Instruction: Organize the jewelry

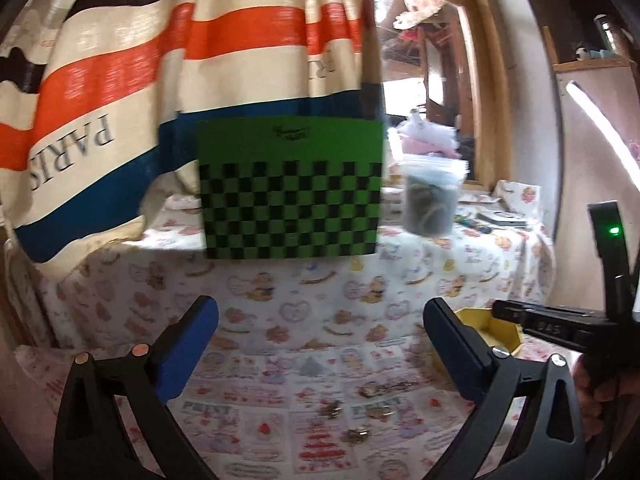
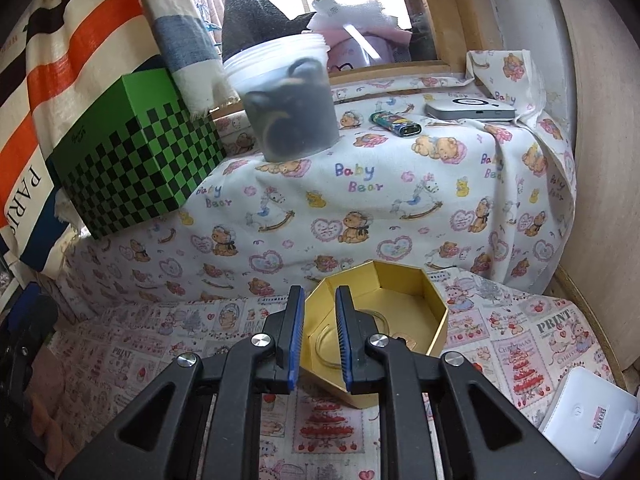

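A gold hexagonal box (image 2: 400, 300) stands open on the printed cloth; a thin ring-shaped piece and a small coppery item lie on its floor. My right gripper (image 2: 320, 308) hovers at the box's near left rim, its jaws a narrow gap apart with nothing between them. My left gripper (image 1: 320, 320) is wide open and empty, held above the cloth. Below it lie three small gold jewelry pieces: one chain-like piece (image 1: 384, 390), one cluster (image 1: 332, 410) and one (image 1: 358, 434) nearest. The box's yellow corner (image 1: 492, 330) shows beside the right gripper's black body (image 1: 560, 326).
A green checkered box (image 1: 290, 188) and a lidded plastic tub (image 2: 288, 108) stand on a raised ledge covered in bear-print cloth. A lighter (image 2: 396, 122) and a flat white device (image 2: 470, 110) lie on the ledge. A white case (image 2: 588, 428) lies at the right. A striped curtain (image 1: 160, 60) hangs behind.
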### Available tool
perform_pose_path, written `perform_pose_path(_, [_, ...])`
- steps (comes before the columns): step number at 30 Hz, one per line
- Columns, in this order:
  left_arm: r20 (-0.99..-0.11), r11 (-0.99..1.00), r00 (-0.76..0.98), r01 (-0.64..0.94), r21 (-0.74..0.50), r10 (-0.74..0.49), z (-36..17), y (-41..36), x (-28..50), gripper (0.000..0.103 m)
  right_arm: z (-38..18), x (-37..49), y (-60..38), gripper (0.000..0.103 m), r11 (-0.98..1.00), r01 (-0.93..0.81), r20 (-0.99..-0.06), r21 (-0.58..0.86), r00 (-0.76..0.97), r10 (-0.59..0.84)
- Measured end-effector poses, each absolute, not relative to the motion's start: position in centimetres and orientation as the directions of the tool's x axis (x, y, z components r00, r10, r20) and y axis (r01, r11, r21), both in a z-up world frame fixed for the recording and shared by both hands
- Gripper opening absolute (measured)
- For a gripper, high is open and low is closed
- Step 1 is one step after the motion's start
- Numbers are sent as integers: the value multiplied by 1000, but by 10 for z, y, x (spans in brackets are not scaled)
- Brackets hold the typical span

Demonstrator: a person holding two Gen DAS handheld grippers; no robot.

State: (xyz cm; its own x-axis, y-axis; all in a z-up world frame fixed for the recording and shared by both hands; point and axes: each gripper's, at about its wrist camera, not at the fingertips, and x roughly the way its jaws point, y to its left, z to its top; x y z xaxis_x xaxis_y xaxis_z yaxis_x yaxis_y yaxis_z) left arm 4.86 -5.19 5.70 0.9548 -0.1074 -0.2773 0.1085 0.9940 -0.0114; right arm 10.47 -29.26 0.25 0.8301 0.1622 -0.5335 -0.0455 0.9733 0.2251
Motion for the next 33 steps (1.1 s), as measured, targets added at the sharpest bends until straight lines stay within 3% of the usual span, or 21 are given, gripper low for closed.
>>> perform_pose_path(4, [-288, 997, 954, 69, -36, -77, 55, -40, 51, 102, 1, 104, -290, 36, 973, -54, -525, 223, 835, 167])
perform_pose_path(9, [-281, 996, 957, 57, -62, -72, 55, -31, 52, 102, 3, 101, -285, 50, 978, -63, -508, 200, 847, 159])
perform_pose_path(24, [-393, 988, 918, -5, -153, -56, 38, -5, 79, 102, -2, 101, -270, 51, 966, -147, -524, 214, 817, 240])
perform_pose_path(30, [-401, 986, 916, -34, -162, -35, 39, 4, 82, 102, -12, 105, -247, 50, 899, -323, -559, 296, 705, 437])
perform_pose_path(33, [-400, 986, 916, -44, -163, -25, 40, 7, 83, 102, -22, 107, -228, 40, 881, -371, -589, 293, 656, 472])
